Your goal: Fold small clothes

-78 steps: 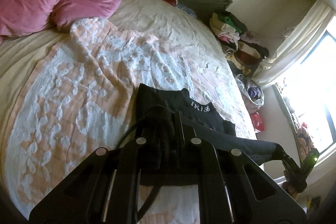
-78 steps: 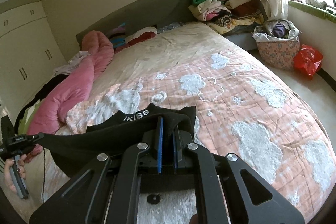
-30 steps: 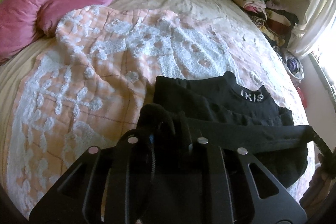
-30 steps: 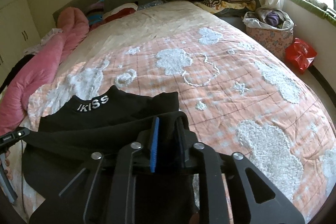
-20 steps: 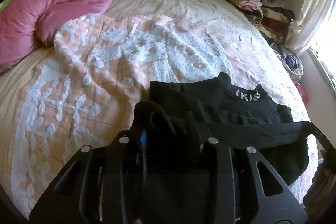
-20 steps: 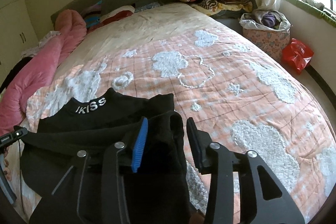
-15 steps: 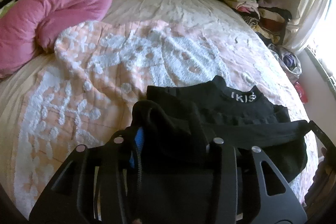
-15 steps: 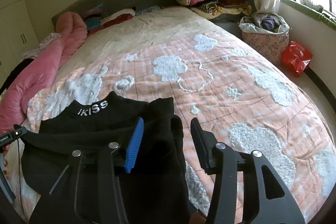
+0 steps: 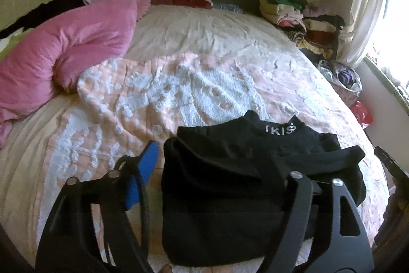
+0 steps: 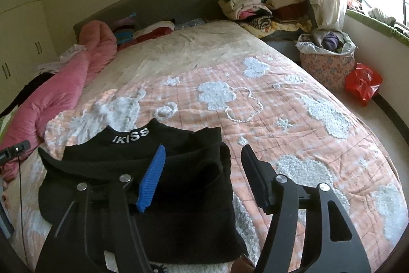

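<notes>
A black garment (image 9: 230, 196) with white "IKISS" lettering lies folded over on the peach quilt (image 9: 153, 99). My left gripper (image 9: 214, 170) hangs just above its left end. Its jaws are opening; the blue pad (image 9: 147, 165) stands clear of the cloth, and the other finger is lost against the black fabric. In the right wrist view the garment (image 10: 179, 209) lies under my right gripper (image 10: 204, 170), whose jaws are also opening. The blue pad (image 10: 150, 178) and black pad (image 10: 253, 175) straddle the folded right edge without pressing it. Each gripper shows at the other view's edge.
A pink duvet (image 9: 64, 47) lies along the bed's left side. Stacks of folded clothes (image 10: 255, 4) sit by the headboard at the far right. A flowered basket of clothes (image 10: 327, 55) and a red bag (image 10: 363, 83) stand on the floor by the window.
Both grippers were shut on the garment's folded edge. Both have let go, spread their jaws and risen a little; the garment now rests folded on the quilt.
</notes>
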The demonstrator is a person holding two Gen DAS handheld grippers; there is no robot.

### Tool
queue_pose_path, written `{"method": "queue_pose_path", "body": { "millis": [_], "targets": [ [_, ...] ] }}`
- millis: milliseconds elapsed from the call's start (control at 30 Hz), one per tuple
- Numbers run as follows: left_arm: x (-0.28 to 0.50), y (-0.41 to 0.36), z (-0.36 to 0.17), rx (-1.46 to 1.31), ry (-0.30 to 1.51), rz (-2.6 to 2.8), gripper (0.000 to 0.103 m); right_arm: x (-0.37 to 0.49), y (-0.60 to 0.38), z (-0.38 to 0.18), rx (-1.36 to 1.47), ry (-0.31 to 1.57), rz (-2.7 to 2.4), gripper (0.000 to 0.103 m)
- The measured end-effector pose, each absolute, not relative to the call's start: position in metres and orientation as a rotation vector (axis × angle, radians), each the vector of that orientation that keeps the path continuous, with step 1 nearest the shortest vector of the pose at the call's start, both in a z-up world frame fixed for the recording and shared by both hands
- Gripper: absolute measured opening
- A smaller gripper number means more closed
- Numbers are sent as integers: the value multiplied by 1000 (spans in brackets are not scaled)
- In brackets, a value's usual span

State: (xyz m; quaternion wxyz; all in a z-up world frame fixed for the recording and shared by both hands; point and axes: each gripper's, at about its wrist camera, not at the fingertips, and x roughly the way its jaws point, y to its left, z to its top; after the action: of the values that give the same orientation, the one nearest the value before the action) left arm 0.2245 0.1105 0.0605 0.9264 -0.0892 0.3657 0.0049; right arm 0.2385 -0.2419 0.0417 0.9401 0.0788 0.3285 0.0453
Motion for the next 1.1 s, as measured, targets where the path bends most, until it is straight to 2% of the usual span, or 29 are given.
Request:
{"method": "queue_pose_path", "body": {
  "millis": [100, 167, 400, 667, 700, 733, 800, 833, 867, 900, 1100],
  "targets": [
    [212, 117, 70, -202, 724, 16, 84, 229, -240, 47, 147, 657, 100, 75],
    [206, 121, 73, -218, 723, 10, 93, 223, -238, 50, 136, 651, 106, 76],
    [192, 121, 57, -172, 866, -78, 94, 210, -232, 51, 105, 658, 119, 77],
    [180, 117, 23, -57, 921, -33, 93, 209, -222, 28, 49, 743, 142, 76],
    [181, 115, 17, -31, 924, -23, 91, 210, -221, 25, 39, 752, 146, 66],
    [182, 113, 13, -14, 926, -19, 85, 211, -219, 21, 20, 767, 150, 50],
    [188, 109, 3, 12, 941, -16, 73, 214, -217, 12, -3, 802, 151, 35],
    [192, 108, 1, 15, 946, -20, 62, 217, -217, 7, -12, 822, 151, 25],
    [196, 107, -3, 17, 953, -26, 54, 219, -216, 3, -20, 836, 151, 21],
    [201, 105, -7, 23, 960, -26, 52, 222, -216, -1, -29, 848, 150, 18],
    [233, 99, -21, 48, 970, -8, 50, 255, -213, -32, -88, 925, 136, 15]
  ]
}}
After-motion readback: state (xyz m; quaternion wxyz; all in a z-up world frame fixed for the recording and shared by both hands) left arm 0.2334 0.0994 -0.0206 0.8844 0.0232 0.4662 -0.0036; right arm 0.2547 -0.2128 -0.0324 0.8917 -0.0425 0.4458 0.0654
